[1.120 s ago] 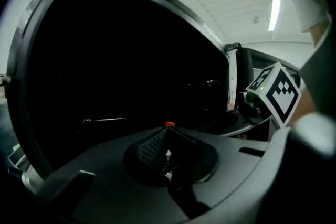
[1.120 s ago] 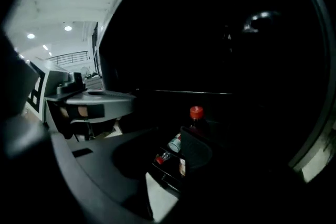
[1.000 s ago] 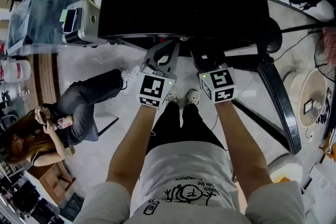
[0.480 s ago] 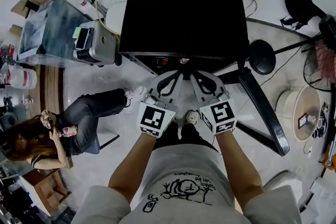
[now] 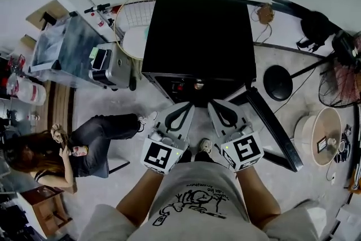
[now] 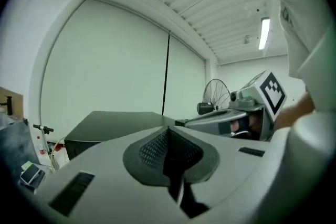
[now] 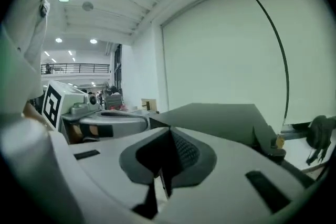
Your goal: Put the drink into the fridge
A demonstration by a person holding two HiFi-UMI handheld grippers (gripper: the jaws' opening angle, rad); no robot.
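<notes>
Head view from above: I have both grippers held side by side in front of me, tips pointing at the front of the black box-shaped fridge (image 5: 197, 31); the left gripper (image 5: 185, 105) sits just left of the right gripper (image 5: 218, 103), and both end near the fridge's lower front edge; I cannot tell whether either touches it. Left gripper view shows its two dark ribbed pads (image 6: 152, 147) pressed together with nothing between them; the fridge's flat top lies beyond and to the left of the tips. Right gripper view shows the same: its jaws have just been closing and now meet with nothing between them; the fridge's top lies ahead and to the right.

As for the drink, neither gripper has it. In the dark front of the fridge I see a small red thing (image 5: 179, 87) and a pale round thing (image 5: 198, 86), side by side, beyond the gripper tips; they are too small for me to say whether either is the drink. A long black panel (image 5: 272, 128) runs out at an angle from the fridge's front right corner, to the right of the right gripper.
</notes>
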